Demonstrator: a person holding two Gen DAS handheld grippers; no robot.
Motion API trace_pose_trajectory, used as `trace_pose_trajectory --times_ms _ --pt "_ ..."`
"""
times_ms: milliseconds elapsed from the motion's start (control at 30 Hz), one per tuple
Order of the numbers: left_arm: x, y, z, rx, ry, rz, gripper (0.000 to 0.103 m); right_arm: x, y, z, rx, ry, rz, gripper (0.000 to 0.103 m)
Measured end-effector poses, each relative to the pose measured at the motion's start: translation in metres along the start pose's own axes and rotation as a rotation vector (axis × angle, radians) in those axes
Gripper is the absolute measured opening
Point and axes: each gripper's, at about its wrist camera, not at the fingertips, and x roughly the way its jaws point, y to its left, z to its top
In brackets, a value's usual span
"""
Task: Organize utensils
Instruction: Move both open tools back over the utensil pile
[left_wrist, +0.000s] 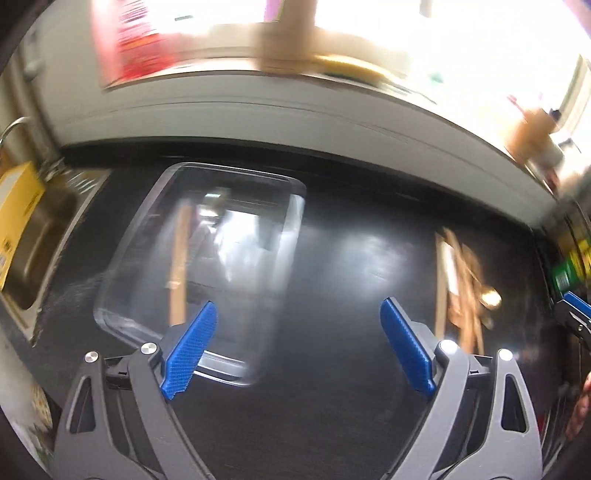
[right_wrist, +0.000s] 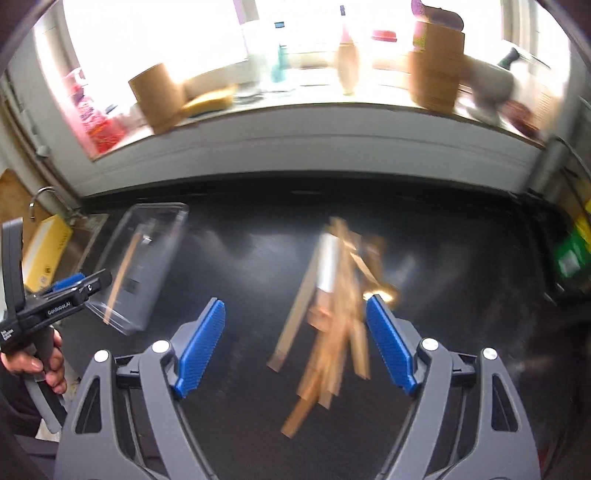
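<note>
Both tools are hanging above the black countertop (right_wrist: 258, 258) with nothing held, so the step in hand looks like an approach for another pick. The right gripper (right_wrist: 295, 339) is holding its blue fingers (right_wrist: 201, 345) spread wide, and the pile of wooden utensils (right_wrist: 332, 314) is lying just ahead, from the centre toward 1 o'clock in its view (motion blur is smearing the pieces, so counting them is not possible). The left gripper (left_wrist: 297, 347) is likewise gaping wide and empty, with the clear plastic container (left_wrist: 207, 266) sitting at about 10 o'clock in its view. At least one wooden piece seems to be lying inside the container already, so the sorting is probably part done.

The next move is likely calling for the right gripper to drop over a single stick at the pile's edge, close on it alone, and carry it to the container at 10 o'clock. Crossed pieces may be dragging neighbours along.

The countertop is glossy and reflecting window glare. A steel sink (left_wrist: 37, 240) is sitting at 9 o'clock in the left view, and a bright windowsill (right_wrist: 295, 122) crowded with jars and cardboard tubes is running along 12 o'clock.
</note>
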Motion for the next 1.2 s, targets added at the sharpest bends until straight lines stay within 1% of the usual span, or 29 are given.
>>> trace_pose_trajectory --times_ms 67,133,167,267,367,500,600,667,833,933,1033,1133,1200 --pt "-0.001 -0.036 -0.007 0.039 0.005 -0.034 0.088 -0.015 -0.024 -0.013 0.011 -0.006 -0.014 0.077" --pt "-0.001 -0.062 -0.011 0.073 0.007 -0.057 0.089 -0.025 -0.039 -0.023 0.009 -0.013 -0.031 0.077" --pt "-0.002 -0.076 -0.013 0.093 0.009 -0.066 0.092 -0.030 -0.046 -0.028 0.007 -0.014 -0.035 0.077" --pt "-0.006 -0.109 -0.021 0.140 -0.005 -0.076 0.093 -0.038 -0.060 -0.037 0.004 -0.018 -0.039 0.077" --pt "-0.005 -0.131 -0.026 0.166 -0.004 -0.069 0.094 -0.044 -0.073 -0.041 0.003 -0.019 -0.031 0.077" --pt "-0.001 -0.150 -0.031 0.207 -0.012 -0.046 0.094 -0.042 -0.088 -0.043 -0.004 -0.018 -0.022 0.077" --pt "0.014 -0.161 -0.035 0.261 -0.011 -0.016 0.094 -0.036 -0.095 -0.043 -0.006 -0.007 -0.012 0.077" --pt "0.027 -0.167 -0.036 0.289 0.013 -0.014 0.094 -0.029 -0.099 -0.042 -0.016 -0.007 -0.004 0.077" --pt "0.064 -0.181 -0.042 0.365 0.033 -0.018 0.094 0.002 -0.106 -0.040 -0.067 0.008 -0.010 0.077" --pt "0.089 -0.185 -0.045 0.405 0.046 -0.028 0.094 0.037 -0.114 -0.039 -0.089 0.041 -0.010 0.077" --pt "0.117 -0.182 -0.047 0.436 0.086 -0.025 0.094 0.072 -0.121 -0.037 -0.104 0.080 -0.008 0.076" --pt "0.138 -0.176 -0.045 0.456 0.098 -0.026 0.094 0.104 -0.125 -0.035 -0.123 0.112 0.008 0.075" --pt "0.151 -0.171 -0.041 0.457 0.109 -0.050 0.093 0.125 -0.124 -0.032 -0.129 0.130 0.030 0.073"
